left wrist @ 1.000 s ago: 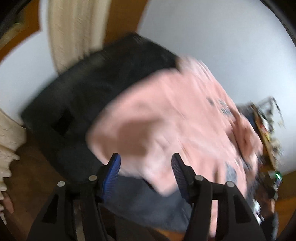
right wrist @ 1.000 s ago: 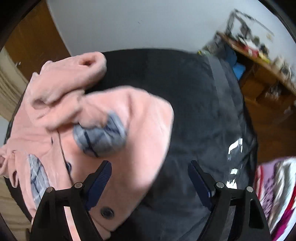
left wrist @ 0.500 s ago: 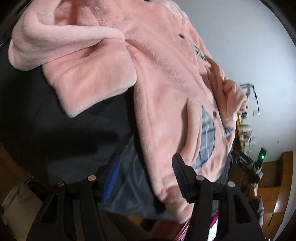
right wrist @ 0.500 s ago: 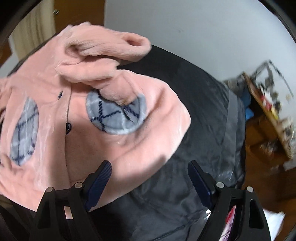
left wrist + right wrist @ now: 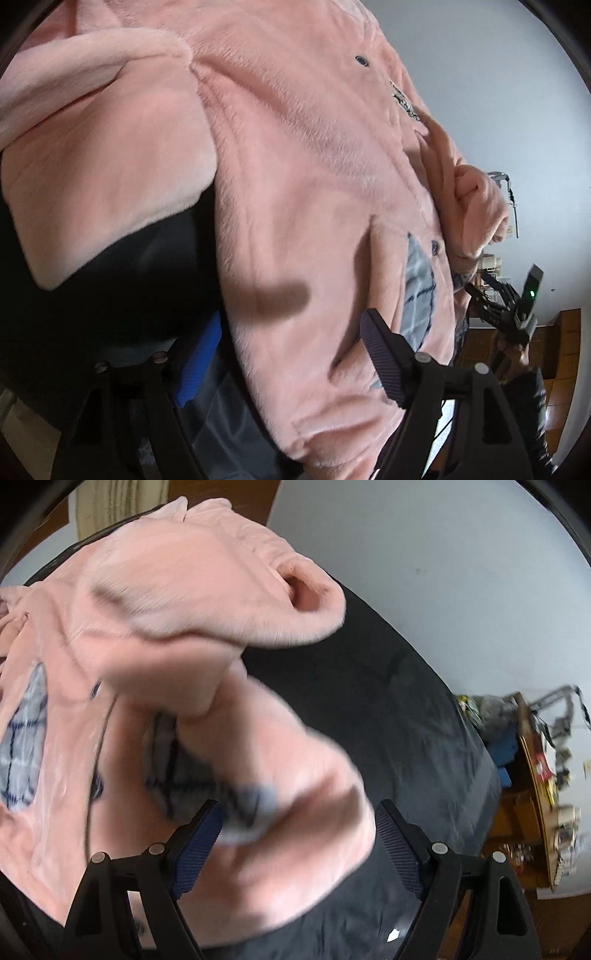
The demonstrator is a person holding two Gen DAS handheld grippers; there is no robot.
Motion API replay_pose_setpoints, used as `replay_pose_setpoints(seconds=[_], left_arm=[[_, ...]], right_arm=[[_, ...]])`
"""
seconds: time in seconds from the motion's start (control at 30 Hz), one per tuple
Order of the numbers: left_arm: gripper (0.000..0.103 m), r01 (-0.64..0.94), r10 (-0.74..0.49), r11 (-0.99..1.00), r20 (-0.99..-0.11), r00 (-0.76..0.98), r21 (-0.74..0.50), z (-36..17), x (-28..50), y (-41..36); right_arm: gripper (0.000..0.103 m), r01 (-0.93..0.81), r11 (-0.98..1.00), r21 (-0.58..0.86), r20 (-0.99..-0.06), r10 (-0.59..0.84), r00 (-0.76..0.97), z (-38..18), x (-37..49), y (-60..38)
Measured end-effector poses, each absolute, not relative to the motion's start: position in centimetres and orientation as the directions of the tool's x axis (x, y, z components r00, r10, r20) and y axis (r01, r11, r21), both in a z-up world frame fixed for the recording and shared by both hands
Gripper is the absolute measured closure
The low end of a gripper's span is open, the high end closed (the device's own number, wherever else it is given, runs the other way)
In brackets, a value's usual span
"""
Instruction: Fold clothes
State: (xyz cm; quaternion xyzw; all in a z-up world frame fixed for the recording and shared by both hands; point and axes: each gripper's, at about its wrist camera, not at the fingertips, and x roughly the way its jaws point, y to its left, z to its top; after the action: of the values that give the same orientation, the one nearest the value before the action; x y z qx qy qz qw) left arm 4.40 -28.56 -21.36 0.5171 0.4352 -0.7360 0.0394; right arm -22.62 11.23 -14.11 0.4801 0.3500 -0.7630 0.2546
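A fluffy pink jacket point(image 5: 295, 177) with dark buttons and grey checked pockets point(image 5: 419, 288) lies spread on a dark cover point(image 5: 74, 314). My left gripper point(image 5: 290, 360) hovers low over the jacket's hem. Its jaws are opening, the hem edge lies between them, and the pads do not press on it. In the right wrist view, the jacket point(image 5: 166, 627) is blurred and one sleeve cuff point(image 5: 306, 594) gapes open. My right gripper point(image 5: 299, 849) stands open over the jacket's corner by a grey pocket point(image 5: 207, 775). The right gripper point(image 5: 480, 284) also shows small at the left wrist view's edge.
The dark cover point(image 5: 388, 720) stretches away to the right of the jacket. A cluttered wooden desk point(image 5: 535, 794) stands at the far right by a white wall point(image 5: 443, 572). A cream curtain point(image 5: 110, 506) hangs at the top left.
My left gripper came down close over the jacket's hem and its jaws widened. The right gripper rolled and moved in over the jacket's corner, still open.
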Motion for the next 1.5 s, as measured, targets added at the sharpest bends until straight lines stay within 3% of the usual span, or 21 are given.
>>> replay_pose_setpoints(seconds=[0.4, 0.43, 0.47, 0.53, 0.6, 0.8, 1.03, 1.5], left_arm=[[0.024, 0.468, 0.459, -0.598, -0.757, -0.465, -0.651, -21.4, 2.3, -28.4], [0.030, 0.466, 0.462, -0.605, -0.762, -0.454, -0.645, -21.5, 2.1, -28.1], [0.037, 0.468, 0.464, -0.613, -0.769, -0.440, -0.637, -21.6, 1.9, -27.8], [0.077, 0.476, 0.463, -0.628, -0.787, -0.407, -0.615, -22.0, 1.4, -27.4], [0.086, 0.491, 0.455, -0.645, -0.810, -0.370, -0.586, -22.3, 1.1, -27.1], [0.088, 0.498, 0.429, -0.678, -0.841, -0.330, -0.541, -21.6, 0.8, -27.0], [0.089, 0.463, 0.345, -0.757, -0.883, -0.318, -0.462, -18.4, 1.7, -28.7], [0.089, 0.549, 0.162, -0.793, -0.960, -0.228, -0.264, -16.9, 11.7, -36.8]], right_arm=[[0.018, 0.794, -0.608, 0.015, -0.981, -0.162, -0.105, -16.1, -27.3, 10.0], [0.018, 0.794, -0.607, 0.034, -0.982, -0.169, -0.087, -16.2, -27.2, 10.0], [0.026, 0.795, -0.605, 0.052, -0.982, -0.175, -0.069, -16.4, -27.0, 10.0], [0.037, 0.798, -0.595, 0.097, -0.983, -0.182, -0.016, -16.8, -26.2, 9.8], [0.038, 0.812, -0.570, 0.124, -0.983, -0.185, 0.020, -17.0, -24.9, 9.5], [0.065, 0.792, -0.577, 0.201, -0.972, -0.215, 0.090, -16.1, -22.7, 10.3], [0.065, 0.749, -0.547, 0.372, -0.926, -0.277, 0.258, -15.2, -16.4, 10.7], [0.065, 0.598, -0.366, 0.713, -0.695, -0.483, 0.532, -16.1, 6.4, 6.8]])
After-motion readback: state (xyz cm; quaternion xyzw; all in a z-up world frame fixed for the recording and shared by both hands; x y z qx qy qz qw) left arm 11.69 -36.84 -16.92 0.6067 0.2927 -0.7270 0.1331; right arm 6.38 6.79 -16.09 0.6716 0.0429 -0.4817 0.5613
